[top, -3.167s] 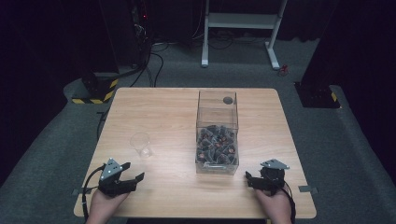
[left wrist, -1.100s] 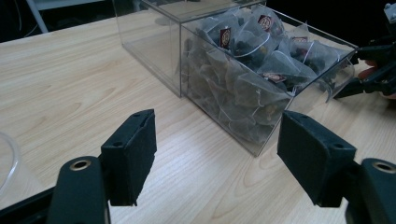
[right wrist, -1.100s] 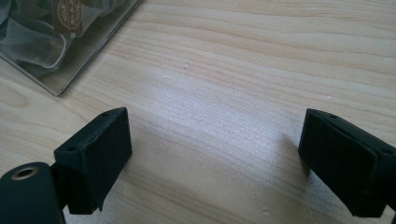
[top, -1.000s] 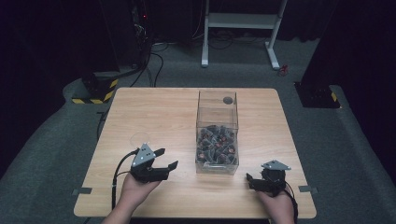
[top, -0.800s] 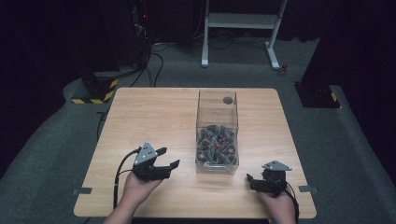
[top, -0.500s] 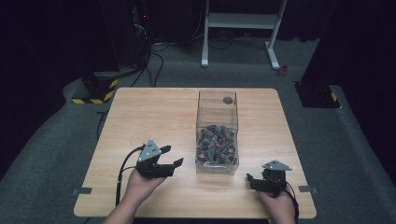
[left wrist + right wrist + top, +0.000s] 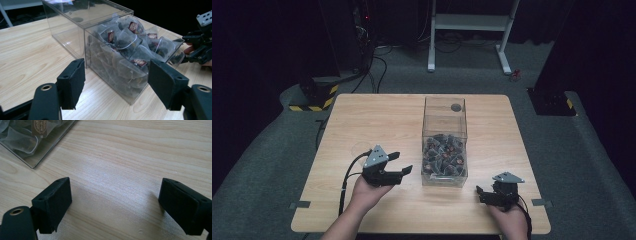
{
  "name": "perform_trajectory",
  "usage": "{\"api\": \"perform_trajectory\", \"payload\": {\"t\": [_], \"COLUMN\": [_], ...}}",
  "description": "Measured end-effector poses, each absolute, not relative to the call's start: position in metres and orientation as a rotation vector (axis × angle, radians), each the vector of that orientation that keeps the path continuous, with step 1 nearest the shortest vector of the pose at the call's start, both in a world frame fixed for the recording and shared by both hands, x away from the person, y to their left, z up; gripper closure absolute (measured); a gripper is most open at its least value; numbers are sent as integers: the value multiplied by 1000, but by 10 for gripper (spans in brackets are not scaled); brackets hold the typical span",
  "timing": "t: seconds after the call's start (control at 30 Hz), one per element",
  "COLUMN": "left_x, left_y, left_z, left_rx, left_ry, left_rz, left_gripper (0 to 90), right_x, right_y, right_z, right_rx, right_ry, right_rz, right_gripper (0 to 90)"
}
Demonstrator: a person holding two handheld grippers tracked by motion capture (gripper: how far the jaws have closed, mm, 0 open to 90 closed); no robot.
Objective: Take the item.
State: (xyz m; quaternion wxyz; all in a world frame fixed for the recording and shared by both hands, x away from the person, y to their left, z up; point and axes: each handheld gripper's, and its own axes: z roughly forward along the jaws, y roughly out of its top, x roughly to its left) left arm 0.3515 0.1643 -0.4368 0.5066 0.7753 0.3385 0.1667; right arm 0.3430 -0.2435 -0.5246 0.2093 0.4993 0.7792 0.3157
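Observation:
A clear plastic box (image 7: 444, 137) stands mid-table, its near half heaped with see-through tea bags (image 7: 443, 154) bearing small dark red tags. My left gripper (image 7: 402, 162) is held just left of the box, open, jaws pointing at its side with nothing between them. In the left gripper view the box (image 7: 100, 32) and tea bags (image 7: 125, 50) lie close ahead of the open gripper (image 7: 120, 85). My right gripper (image 7: 480, 195) rests open on the table off the box's near right corner. Bare wood lies between the right gripper's (image 7: 117, 202) jaws, and the box corner (image 7: 37, 142) shows at upper left.
A faint clear glass cup (image 7: 358, 149) stands on the wooden table (image 7: 377, 115) just left of my left hand. The box's far half holds no bags and has a dark round spot (image 7: 456, 107). The right gripper (image 7: 200, 47) appears beyond the box. Dark floor and a white stand (image 7: 472, 22) lie behind.
My left gripper has risen from the table's near left edge and moved right, closing on the box's left side. The right gripper has stayed put.

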Motion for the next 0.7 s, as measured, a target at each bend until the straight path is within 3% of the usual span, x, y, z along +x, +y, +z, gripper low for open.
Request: {"api": "perform_trajectory", "payload": {"t": [0.7], "left_x": [370], "left_y": [146], "left_z": [-431], "left_rx": [1845], "left_ry": [792], "left_rz": [339], "left_gripper": [315], "right_x": [343], "right_y": [-243], "right_z": [-524], "right_rx": [1389], "right_ry": [2170], "right_rz": [879], "right_gripper": [117]}}
